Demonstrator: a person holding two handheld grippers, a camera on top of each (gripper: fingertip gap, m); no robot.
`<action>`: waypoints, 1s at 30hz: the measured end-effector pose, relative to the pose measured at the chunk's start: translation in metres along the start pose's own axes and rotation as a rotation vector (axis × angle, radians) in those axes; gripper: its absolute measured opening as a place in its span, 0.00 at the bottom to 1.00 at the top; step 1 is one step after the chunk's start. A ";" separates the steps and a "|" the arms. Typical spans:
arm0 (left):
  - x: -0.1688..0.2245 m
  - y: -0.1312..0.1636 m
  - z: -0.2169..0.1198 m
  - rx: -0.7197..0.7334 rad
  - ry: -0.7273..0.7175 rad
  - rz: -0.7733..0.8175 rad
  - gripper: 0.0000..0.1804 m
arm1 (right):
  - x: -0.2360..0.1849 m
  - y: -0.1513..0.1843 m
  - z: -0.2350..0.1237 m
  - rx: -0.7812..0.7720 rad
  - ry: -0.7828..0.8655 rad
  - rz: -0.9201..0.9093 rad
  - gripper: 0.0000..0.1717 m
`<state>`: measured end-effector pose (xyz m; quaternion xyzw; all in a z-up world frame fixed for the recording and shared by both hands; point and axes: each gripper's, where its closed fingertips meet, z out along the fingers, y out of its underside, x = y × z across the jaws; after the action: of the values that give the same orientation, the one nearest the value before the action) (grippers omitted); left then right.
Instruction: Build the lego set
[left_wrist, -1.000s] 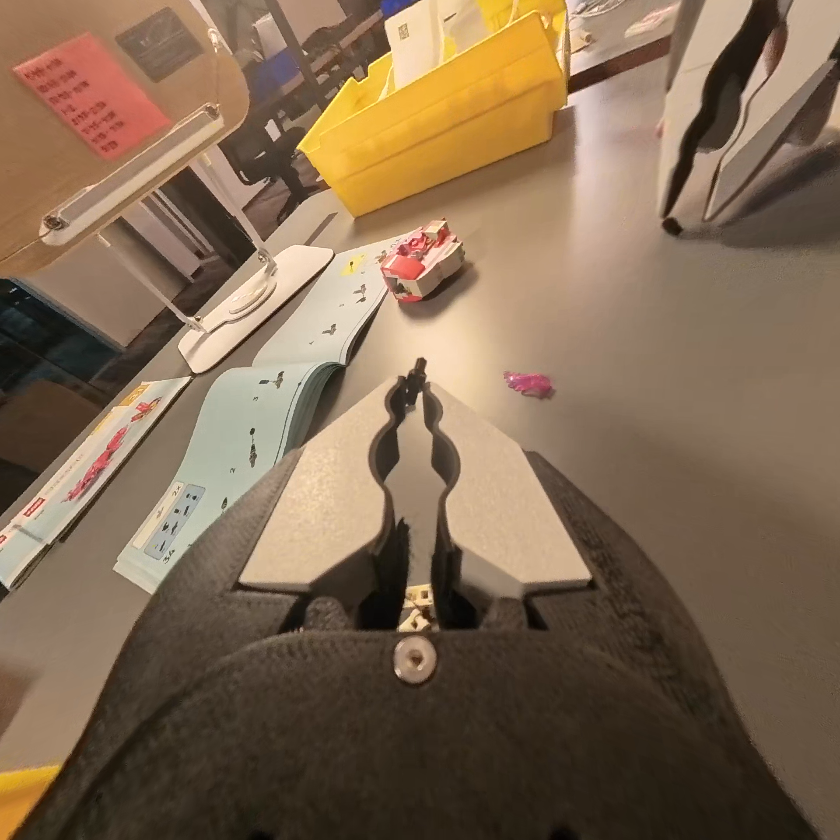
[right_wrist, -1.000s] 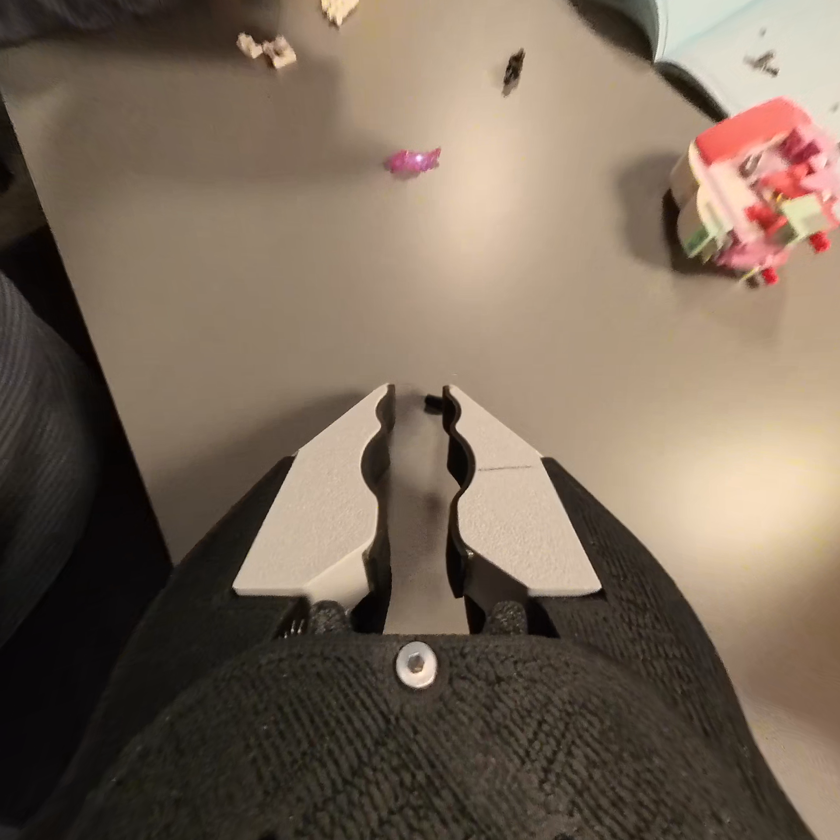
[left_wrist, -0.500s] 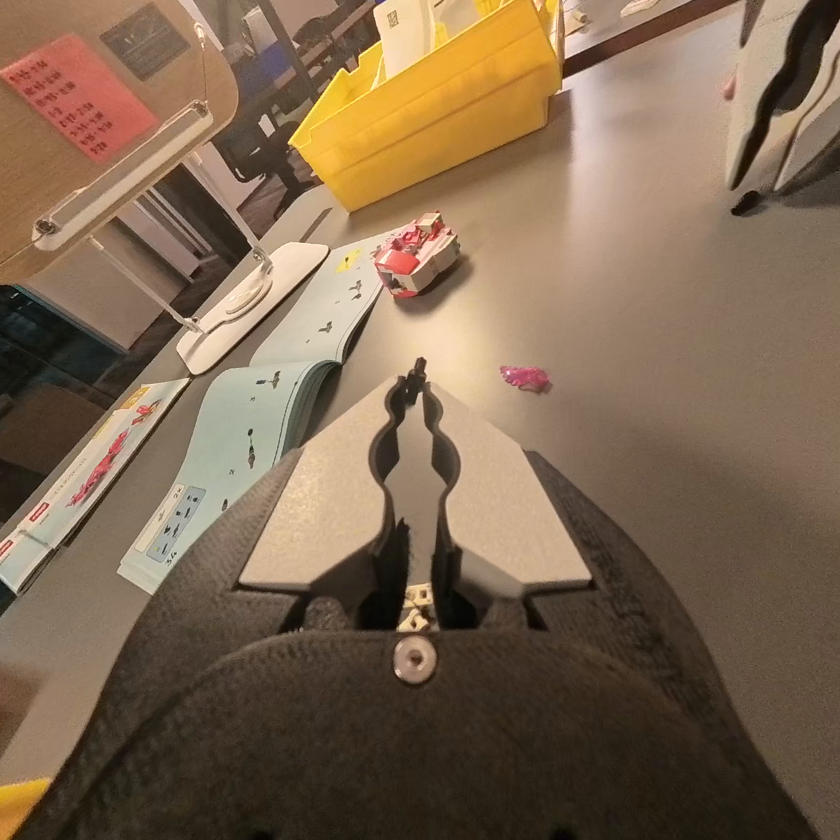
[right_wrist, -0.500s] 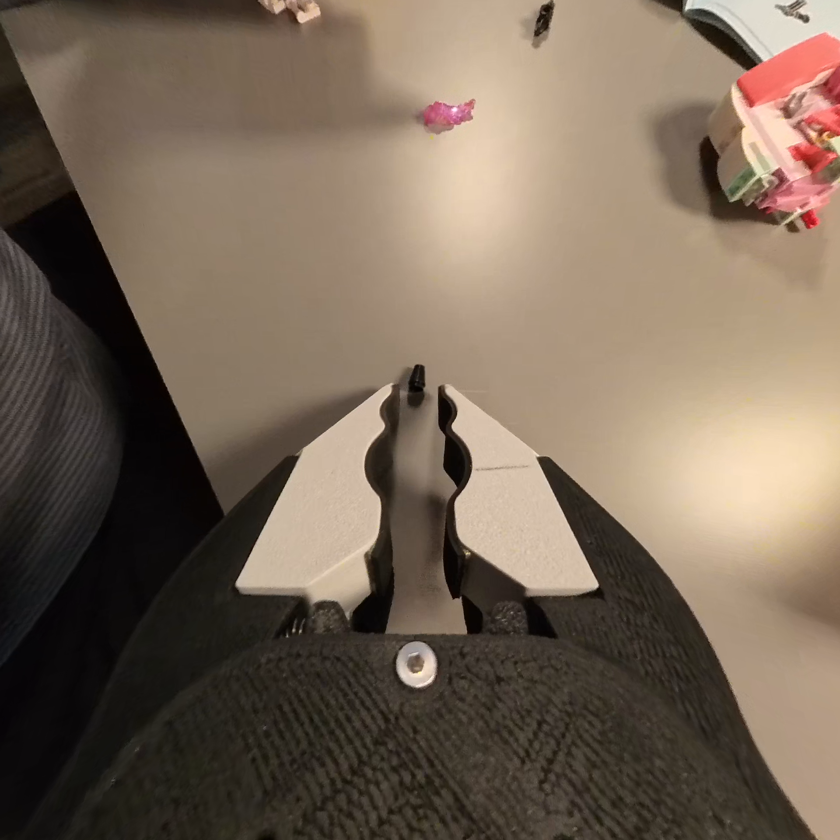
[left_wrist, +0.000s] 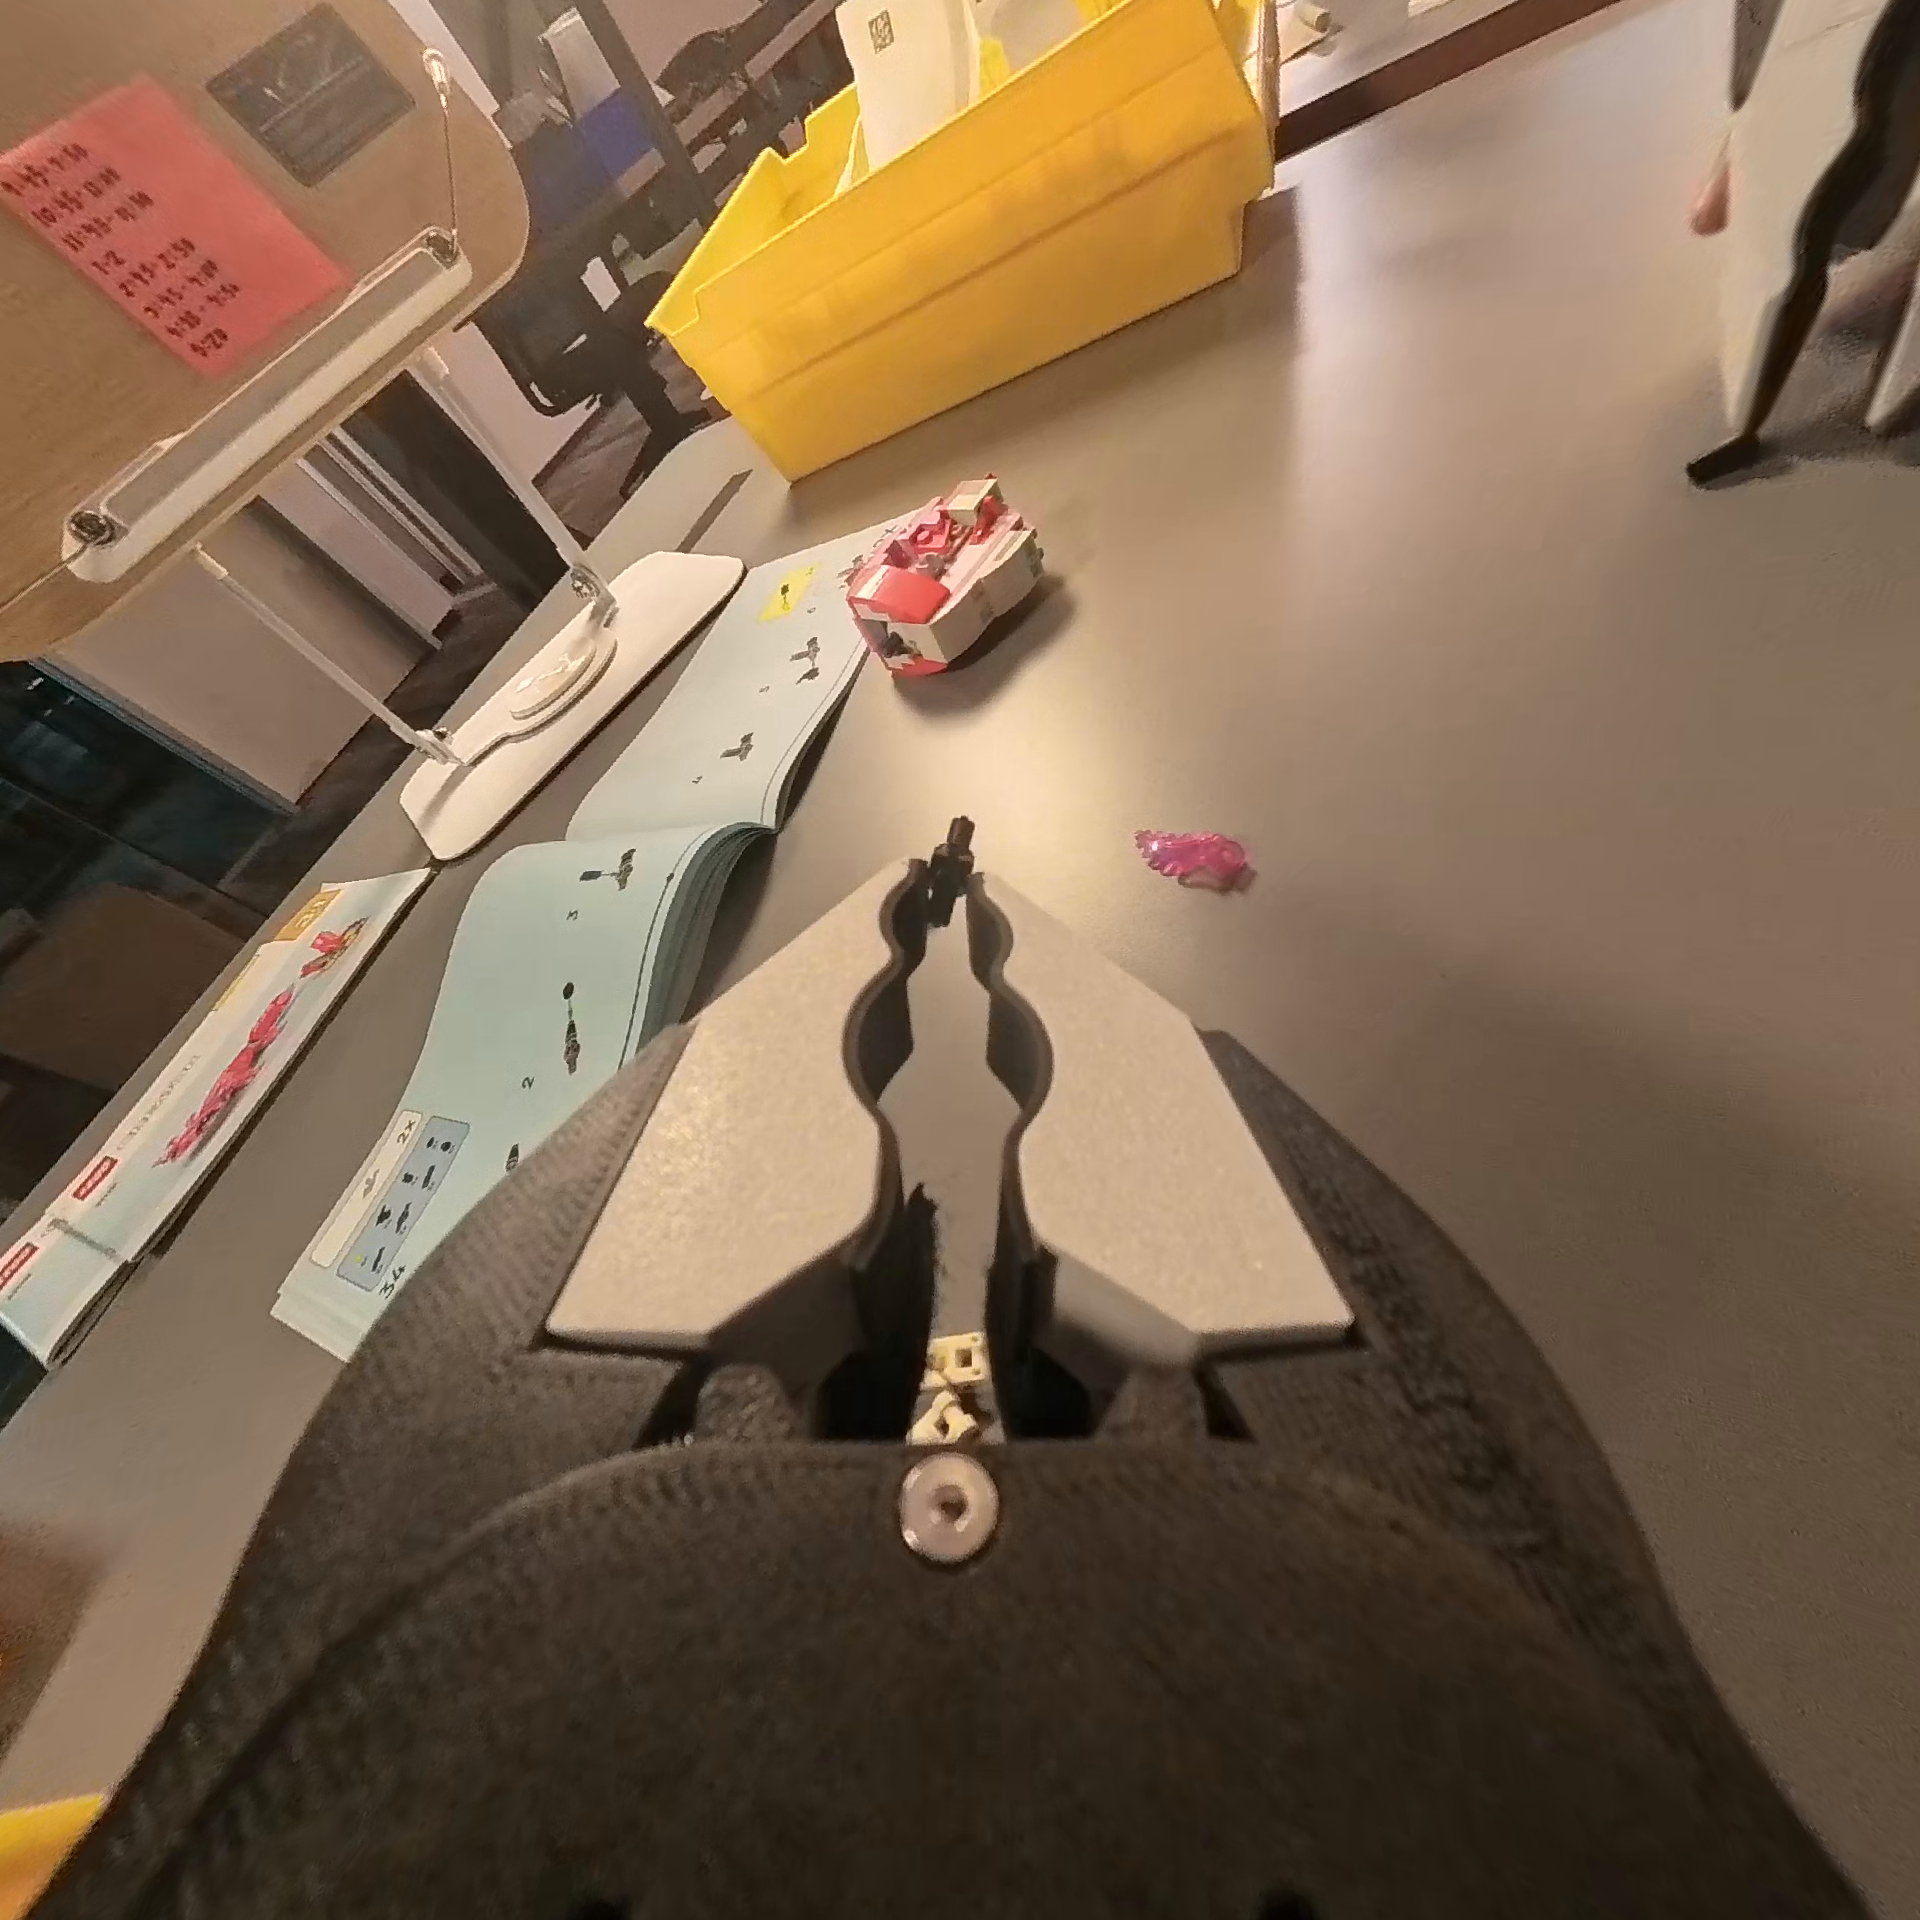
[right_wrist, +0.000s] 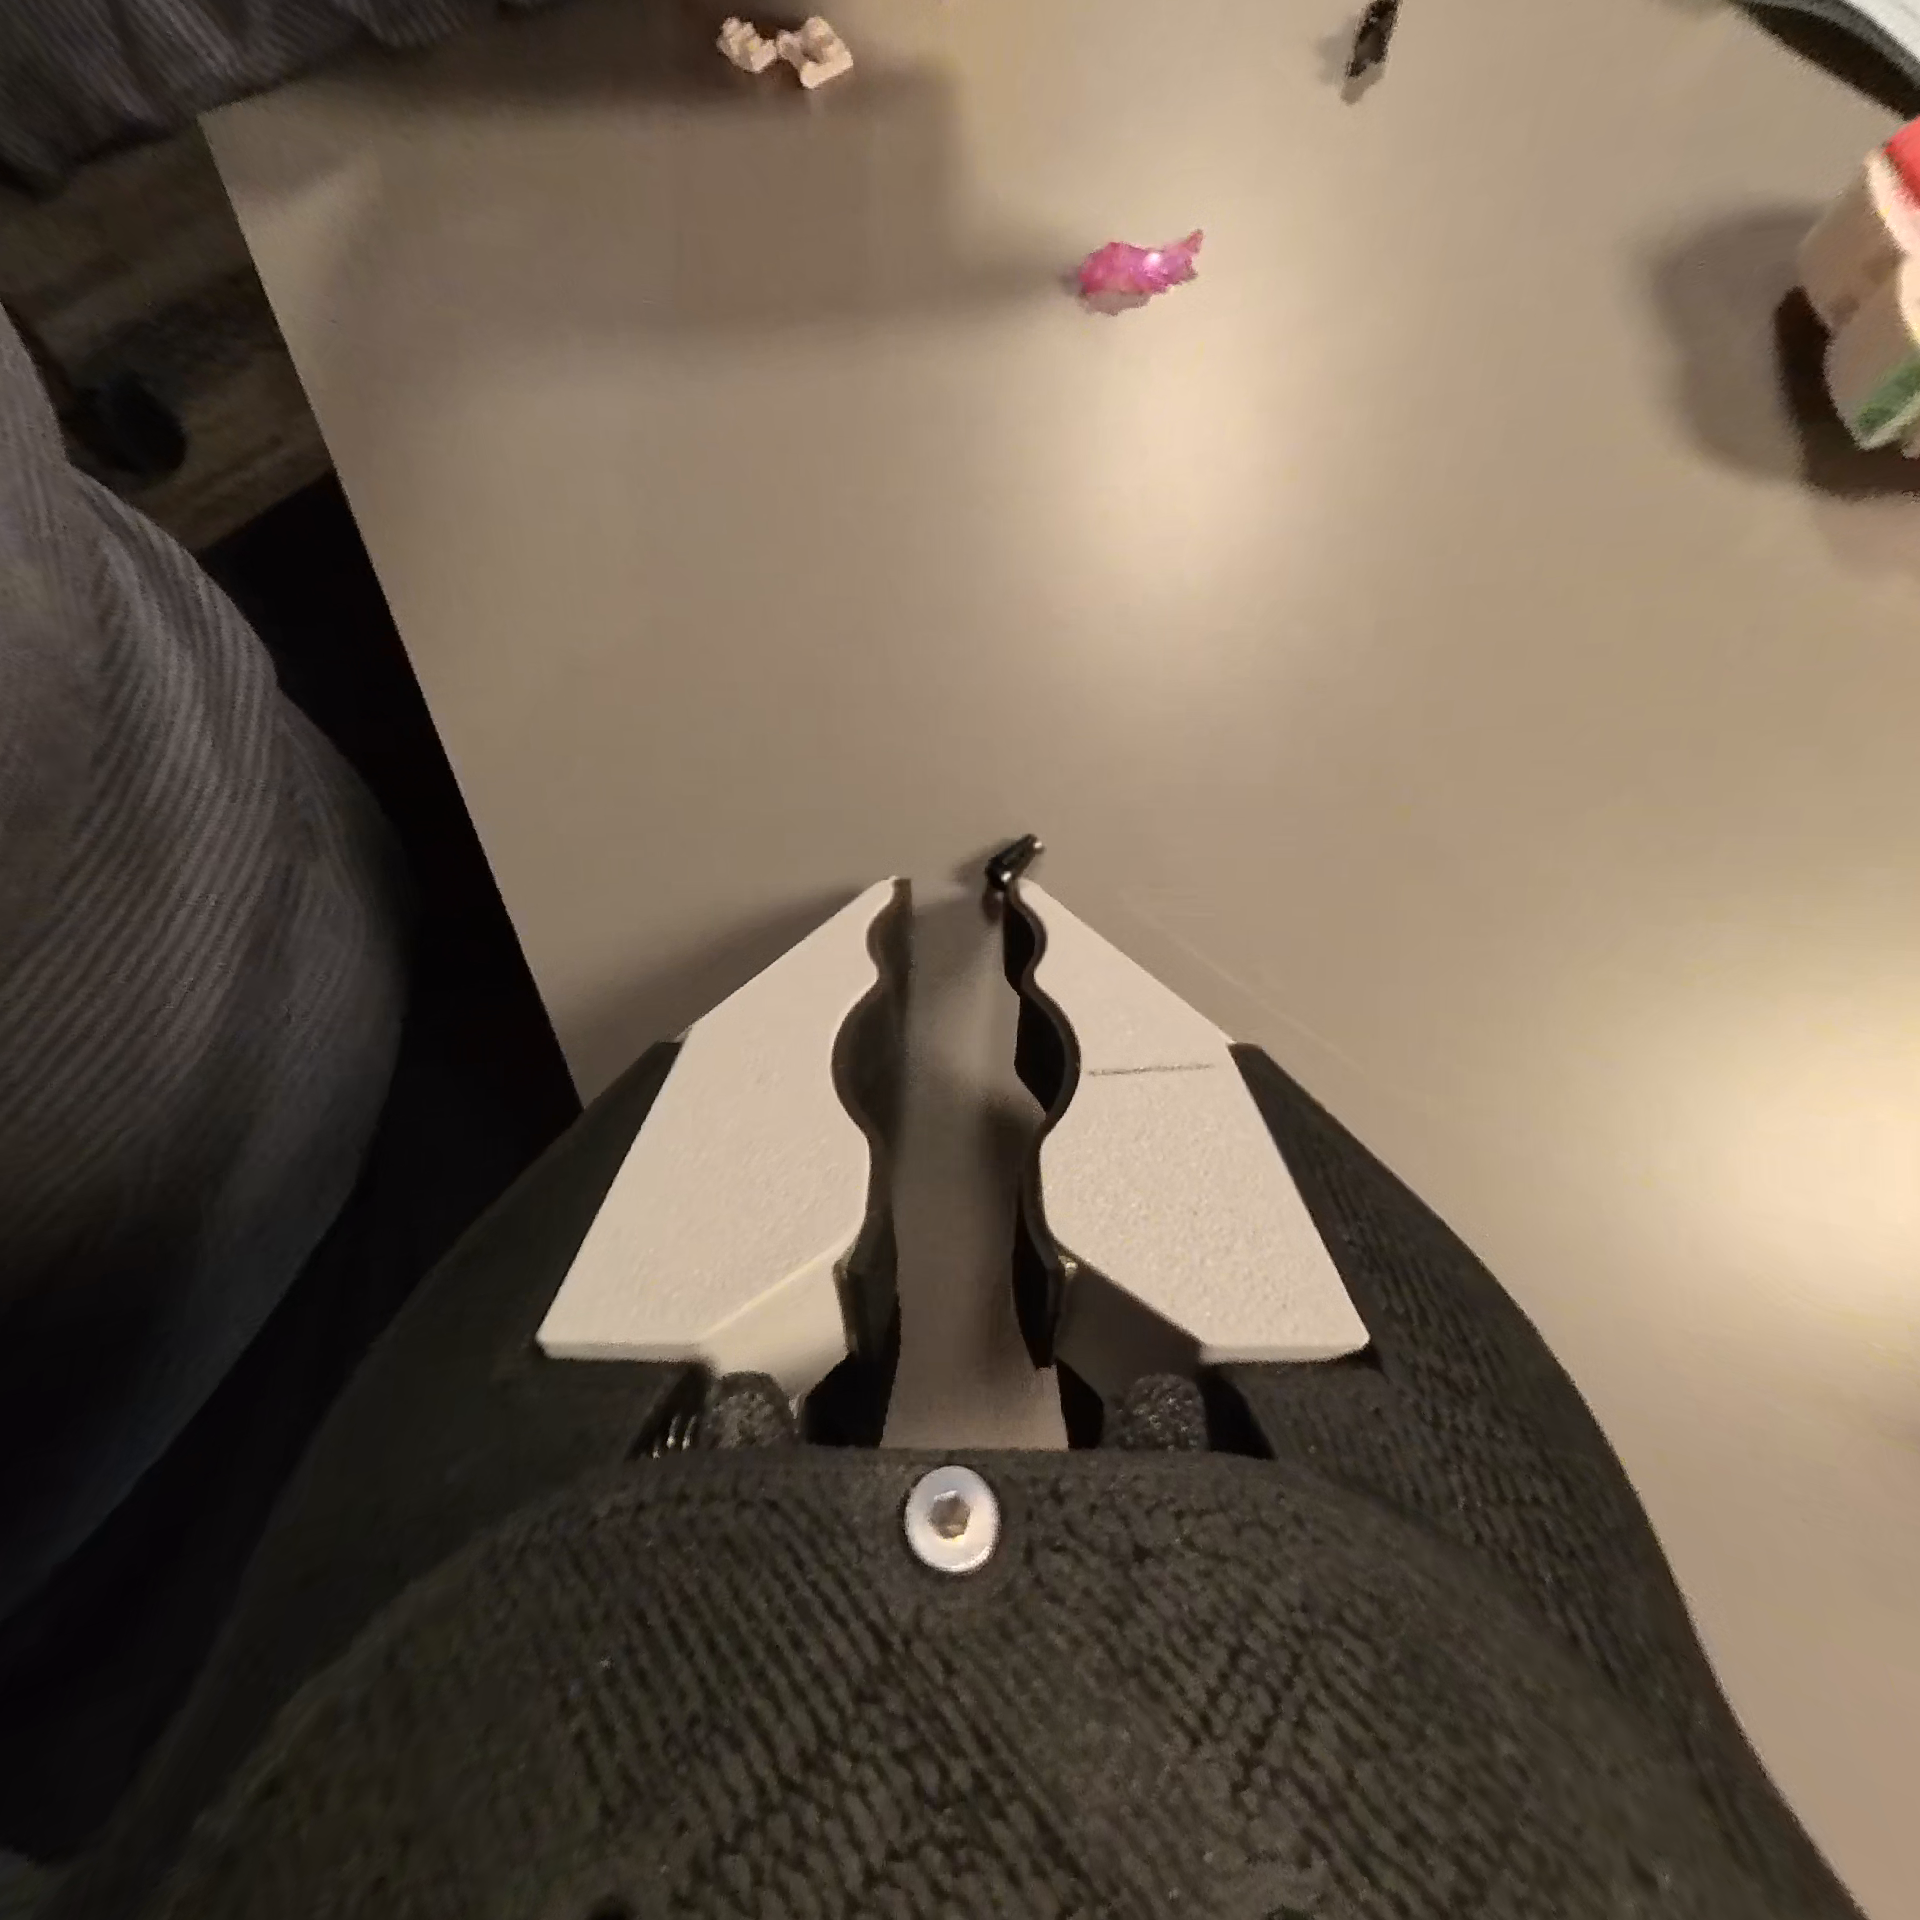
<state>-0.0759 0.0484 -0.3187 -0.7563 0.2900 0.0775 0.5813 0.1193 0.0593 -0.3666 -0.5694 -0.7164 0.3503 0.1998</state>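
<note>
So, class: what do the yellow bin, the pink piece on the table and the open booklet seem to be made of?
Yellow bin: likely moulded plastic, smooth with a slight sheen.
Pink piece: see-through plastic, glossy, light passes through it.
Booklet: paper, matte, with stacked page edges showing.

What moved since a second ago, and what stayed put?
The right gripper moved along the table; its jaws stand apart, and a tiny black piece that lay between its tips now sits by one tip. The left gripper still pinches its small black part. The pink piece stayed put.
</note>
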 end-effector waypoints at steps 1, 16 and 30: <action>0.000 0.000 0.000 0.000 0.000 0.000 0.04 | -0.003 -0.002 0.002 0.009 -0.015 -0.004 0.09; 0.002 0.000 0.000 0.000 0.007 0.009 0.04 | 0.023 -0.027 0.026 0.057 -0.138 -0.213 0.07; 0.019 0.000 0.002 -0.003 0.087 0.081 0.03 | 0.042 -0.073 0.047 0.132 0.082 -0.313 0.02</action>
<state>-0.0599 0.0441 -0.3277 -0.7474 0.3454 0.0683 0.5634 0.0262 0.0788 -0.3493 -0.4502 -0.7630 0.3376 0.3180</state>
